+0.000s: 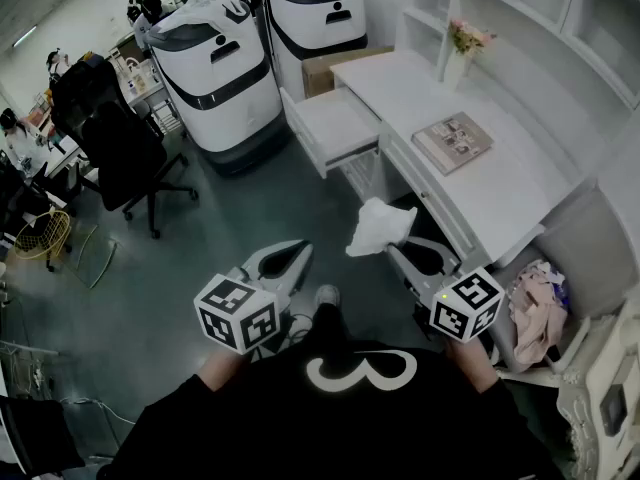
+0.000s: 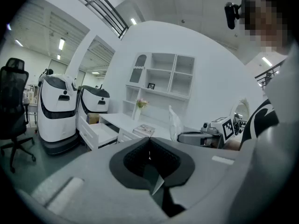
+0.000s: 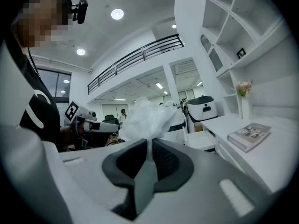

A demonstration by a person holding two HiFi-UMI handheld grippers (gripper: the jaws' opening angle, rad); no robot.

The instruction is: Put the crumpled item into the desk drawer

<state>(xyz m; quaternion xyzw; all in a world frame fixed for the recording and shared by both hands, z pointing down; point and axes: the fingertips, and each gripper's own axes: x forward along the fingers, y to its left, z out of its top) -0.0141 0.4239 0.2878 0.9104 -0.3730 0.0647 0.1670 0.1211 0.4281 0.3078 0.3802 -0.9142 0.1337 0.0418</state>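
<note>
A white crumpled item (image 1: 378,226) hangs over the floor in front of the white desk (image 1: 500,203). My right gripper (image 1: 397,249) is shut on its lower end. In the right gripper view the item (image 3: 145,117) billows up from the closed pads of that gripper (image 3: 149,149). The desk drawer (image 1: 335,128) stands pulled open at the desk's far left end, well ahead of the item and seemingly empty. My left gripper (image 1: 301,252) is shut with nothing in it, level with the right one and to its left. From the left gripper view I see the item (image 2: 174,123) and the drawer (image 2: 101,132).
On the desk lie a book (image 1: 452,141) and a vase of flowers (image 1: 462,48). Two large white machines (image 1: 215,68) stand beyond the drawer. A black office chair (image 1: 120,138) is at the left. A bin of clothes (image 1: 538,313) sits at my right.
</note>
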